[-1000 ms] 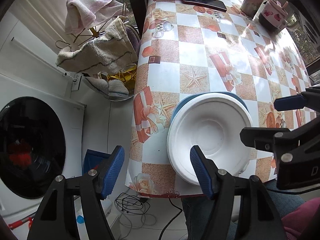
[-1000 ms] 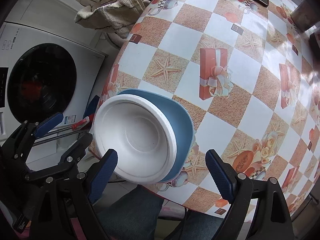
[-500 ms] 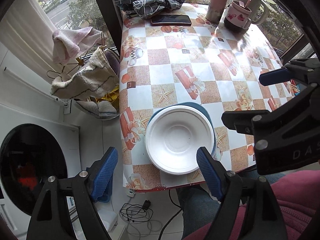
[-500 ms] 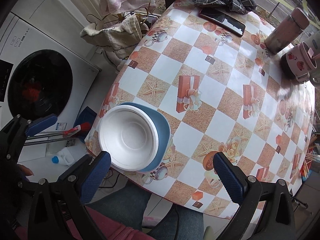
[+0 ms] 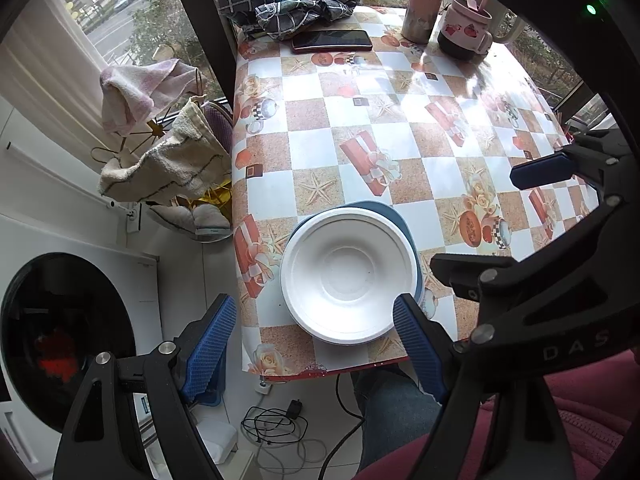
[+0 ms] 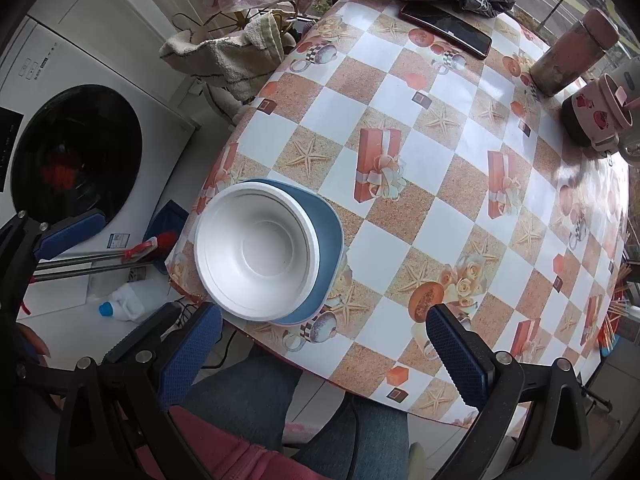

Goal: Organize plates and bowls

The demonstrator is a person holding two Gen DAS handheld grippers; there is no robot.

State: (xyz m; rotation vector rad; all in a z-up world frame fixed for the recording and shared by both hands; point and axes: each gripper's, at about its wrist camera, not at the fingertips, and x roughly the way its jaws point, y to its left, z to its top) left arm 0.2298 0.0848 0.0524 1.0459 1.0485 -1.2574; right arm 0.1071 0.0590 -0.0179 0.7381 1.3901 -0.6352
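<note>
A stack of white bowls [image 5: 348, 276] sits on a blue plate [image 5: 394, 216] at the near left corner of the table; the bowls [image 6: 256, 250] and plate [image 6: 326, 236] also show in the right wrist view. My left gripper [image 5: 316, 344] is open and empty, held above and in front of the stack. My right gripper [image 6: 320, 356] is open and empty, held high over the table's near edge, to the right of the stack. It appears in the left wrist view [image 5: 520, 220].
The checked tablecloth [image 5: 384, 136] carries a phone [image 5: 332, 41], a plaid cloth [image 5: 288, 4], a pink bottle [image 5: 422, 0] and a pink cup [image 5: 466, 30] at the far end. A washing machine [image 5: 60, 328] and a towel rack [image 5: 160, 152] stand left of the table.
Both grippers have risen and pulled back from the bowls and plate, which now look smaller. Both stay open. The stack has not moved.
</note>
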